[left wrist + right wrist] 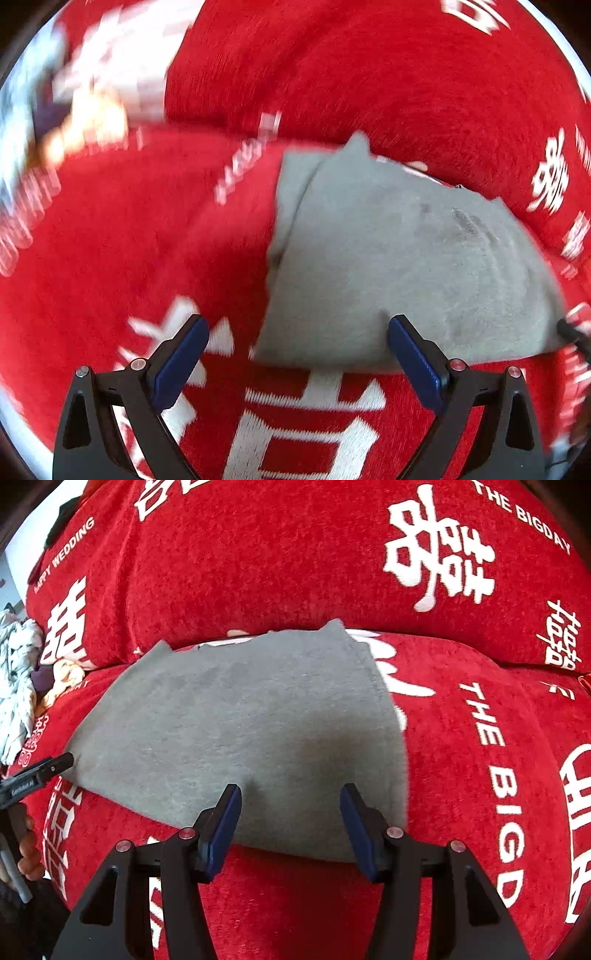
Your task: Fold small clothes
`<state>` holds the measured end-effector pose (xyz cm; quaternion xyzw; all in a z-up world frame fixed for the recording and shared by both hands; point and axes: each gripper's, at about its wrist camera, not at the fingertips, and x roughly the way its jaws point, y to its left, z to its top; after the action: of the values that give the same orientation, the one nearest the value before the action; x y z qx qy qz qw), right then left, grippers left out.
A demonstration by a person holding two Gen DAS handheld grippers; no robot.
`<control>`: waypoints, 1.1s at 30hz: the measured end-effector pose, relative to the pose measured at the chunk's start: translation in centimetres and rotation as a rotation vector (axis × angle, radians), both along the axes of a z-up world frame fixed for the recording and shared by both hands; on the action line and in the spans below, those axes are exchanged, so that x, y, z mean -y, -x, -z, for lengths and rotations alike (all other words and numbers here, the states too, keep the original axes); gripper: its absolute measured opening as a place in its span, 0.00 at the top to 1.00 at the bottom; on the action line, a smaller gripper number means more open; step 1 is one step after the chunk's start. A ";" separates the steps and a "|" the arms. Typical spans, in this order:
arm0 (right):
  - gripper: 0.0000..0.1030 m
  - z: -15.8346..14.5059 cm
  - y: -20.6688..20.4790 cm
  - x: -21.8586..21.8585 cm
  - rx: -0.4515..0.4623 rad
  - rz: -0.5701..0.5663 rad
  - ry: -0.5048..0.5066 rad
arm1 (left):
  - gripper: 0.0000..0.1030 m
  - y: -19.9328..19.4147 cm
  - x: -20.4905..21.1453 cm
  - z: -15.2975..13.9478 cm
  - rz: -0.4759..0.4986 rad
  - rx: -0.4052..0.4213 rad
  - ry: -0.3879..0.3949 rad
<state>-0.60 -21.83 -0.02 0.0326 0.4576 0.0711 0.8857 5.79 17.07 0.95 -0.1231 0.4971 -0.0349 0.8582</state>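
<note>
Red sofa cover (280,572) under gray cloth (240,720). Soft, light, limp; pinch near-edge corners. Left gripper (297,350) wide, right gripper (291,818) parted, both empty.

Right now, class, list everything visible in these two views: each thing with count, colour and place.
grey garment: one, grey, folded flat on the red cover, just ahead of both grippers.
red cover: one, red with white lettering, spread over cushions under the garment.
pile of clothes: one heap, pale and yellow, far left of the right wrist view.
left gripper: one, black with blue pads, open, empty.
right gripper: one, black with blue pads, open, empty.
hand: one, holding the left gripper's handle.
</note>
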 end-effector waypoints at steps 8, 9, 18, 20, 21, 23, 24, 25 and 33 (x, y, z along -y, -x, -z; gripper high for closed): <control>0.42 -0.8 0.1 -3.9 0.016 -0.095 -0.009 | 0.01 -1.0 -2.5 1.4 0.040 -0.001 0.410; 0.42 -1.0 0.2 -4.9 0.026 -0.125 -0.005 | 0.01 -1.3 -2.0 1.4 0.050 -0.004 0.431; 0.42 -0.7 0.2 -10.8 0.033 -0.268 0.071 | 0.37 -3.3 -1.4 1.5 0.030 -0.006 0.510; 0.42 -0.7 0.0 -10.7 0.026 -0.265 0.068 | 0.72 -3.7 -1.5 2.6 0.045 -0.066 0.539; 0.42 -0.8 -0.4 -10.6 0.021 -0.260 0.066 | 0.73 -3.8 -1.6 3.1 0.033 -0.075 0.556; 0.42 -1.2 -1.3 -10.4 0.012 -0.246 0.063 | 0.73 -3.5 -1.7 2.8 0.025 -0.050 0.555; 0.42 -1.4 -2.0 -10.2 0.009 -0.240 0.057 | 0.73 -3.3 -1.4 2.5 0.021 -0.037 0.527; 0.42 -1.7 -2.7 -10.2 0.004 -0.233 0.046 | 0.73 -3.1 -0.8 2.0 0.024 -0.012 0.470; 0.31 -3.1 -12.6 -13.4 -0.156 -0.187 -0.125 | 0.75 -1.5 2.4 -0.2 0.038 0.128 0.183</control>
<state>12.04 -8.46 3.12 0.0502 0.5207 0.1791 0.8332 7.29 14.68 1.17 -0.1891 0.4382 -0.1040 0.8726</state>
